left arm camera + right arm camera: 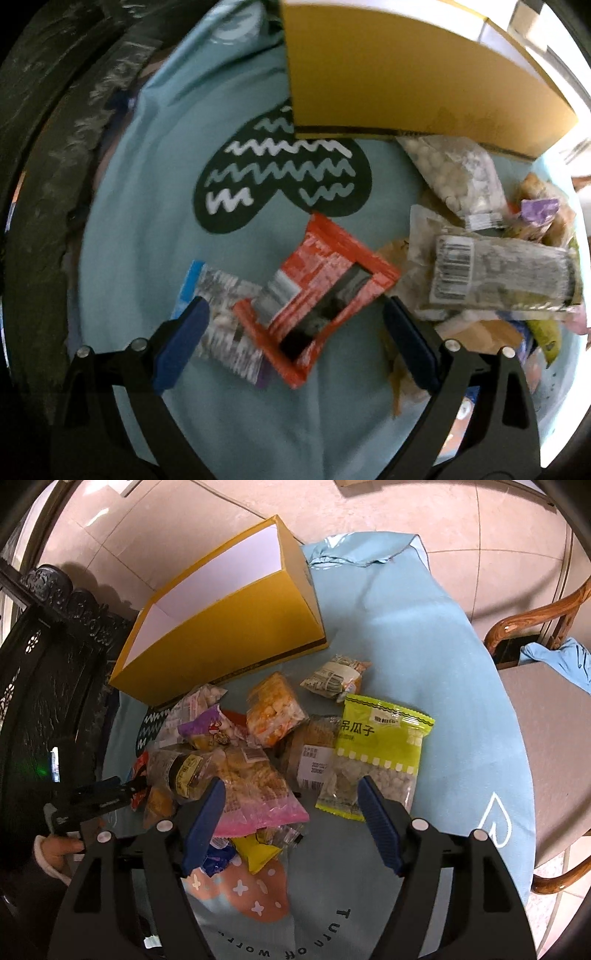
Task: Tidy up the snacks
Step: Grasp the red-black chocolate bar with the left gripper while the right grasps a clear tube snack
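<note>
We hold the left gripper (295, 325) spread over an orange-red packet (317, 291) lying on the blue cloth (147, 203), its pads clear of it. The right gripper (291, 812) also stands spread, empty, above the snack pile (236, 760) at the cloth's middle, beside the yellow box (229, 635) near the far edge.

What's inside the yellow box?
The yellow box shows only bare white inner walls from the right wrist view; no snacks are visible inside. Its near wall hides the floor, so I can't confirm it's empty.
</note>
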